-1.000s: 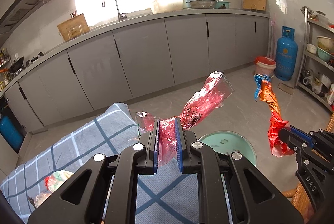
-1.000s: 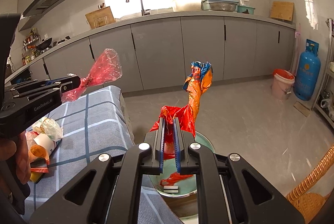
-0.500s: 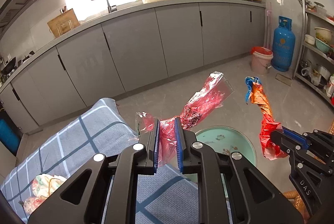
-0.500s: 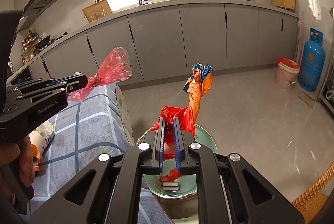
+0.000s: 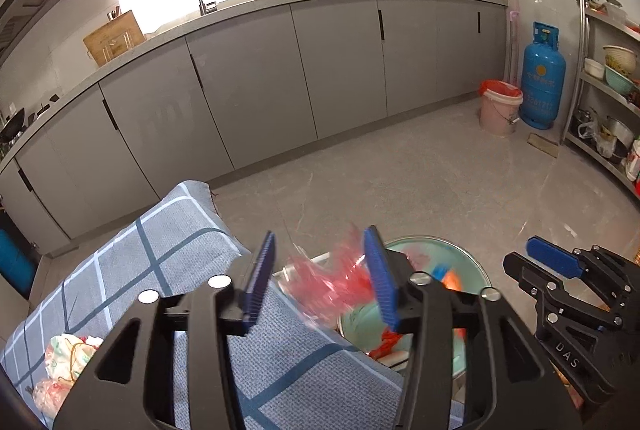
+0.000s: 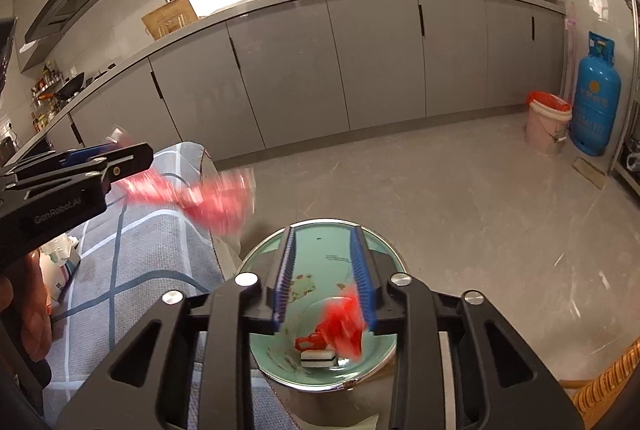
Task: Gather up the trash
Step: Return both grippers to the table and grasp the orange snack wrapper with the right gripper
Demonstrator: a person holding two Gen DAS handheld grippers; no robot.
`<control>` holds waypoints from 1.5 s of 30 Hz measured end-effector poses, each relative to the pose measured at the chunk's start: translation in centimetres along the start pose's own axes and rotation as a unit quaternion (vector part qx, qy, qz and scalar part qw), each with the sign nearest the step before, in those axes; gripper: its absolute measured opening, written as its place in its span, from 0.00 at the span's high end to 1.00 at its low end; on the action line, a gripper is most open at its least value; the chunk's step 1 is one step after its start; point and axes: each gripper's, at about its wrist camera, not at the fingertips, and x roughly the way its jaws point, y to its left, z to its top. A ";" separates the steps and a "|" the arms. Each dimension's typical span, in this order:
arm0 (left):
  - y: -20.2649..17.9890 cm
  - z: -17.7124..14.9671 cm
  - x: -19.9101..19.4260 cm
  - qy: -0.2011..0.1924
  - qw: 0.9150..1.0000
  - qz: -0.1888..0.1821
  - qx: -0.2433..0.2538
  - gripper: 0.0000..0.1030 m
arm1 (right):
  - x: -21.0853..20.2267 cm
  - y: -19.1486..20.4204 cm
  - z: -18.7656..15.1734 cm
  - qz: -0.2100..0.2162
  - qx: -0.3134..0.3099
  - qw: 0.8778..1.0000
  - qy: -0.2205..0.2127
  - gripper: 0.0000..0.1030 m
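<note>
Both sets of fingers spreading at this moment, both wrappers let go and blurred in mid-fall.

Left gripper (image 5: 320,278): fingers parted, opening, pressing on nothing. Pink wrapper (image 5: 328,284) loose between them, drifting toward the right pad. Seen from the right wrist view, the same pink wrapper (image 6: 212,197) hanging just off the left gripper's tip at about 10 o'clock from the green basin (image 6: 384,250), above the edge of the checked cloth on the table (image 6: 132,230) rather than squarely over the bowl.

Right gripper (image 6: 324,274): fingers parted, opening, gripping nothing. Red wrapper (image 6: 346,322) tumbling just below the right pad, over the basin's inside, close to a black-and-white block (image 6: 318,357) and red scraps already lying on the bottom.

Risks, as judgement only:
- Pink wrapper light and crinkly, released near the basin's 9 o'clock rim; likely enough to flutter short and land on the cloth or slip into the gap between table and basin.
- Thin film prone to clinging to a ribbed blue pad (image 5: 378,278); could ride away with the gripper on withdrawal.
- Red wrapper better placed, though springy foil may unfold and hang over the rim.
- More trash (image 5: 66,362) on the cloth at 7 o'clock in the left view, not yet collected; easy to nudge off with a careless sweep.
</note>
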 end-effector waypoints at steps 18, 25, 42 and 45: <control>4.5 -3.6 -7.0 -0.015 0.999 0.037 -0.028 0.27 | -4.1 2.0 -2.3 0.005 0.044 0.999 0.004 0.44; 7.5 -5.5 -11.2 -0.032 0.997 0.063 -0.040 0.21 | -5.0 6.8 -3.1 0.038 0.014 0.999 0.014 0.41; 24.9 -19.3 -18.1 0.059 0.952 0.271 -0.132 0.17 | -5.8 22.6 -6.1 0.156 -0.074 0.983 0.059 0.31; 27.0 -20.9 -18.2 0.068 0.944 0.282 -0.159 0.17 | -6.0 25.6 -6.3 0.175 -0.088 0.979 0.062 0.30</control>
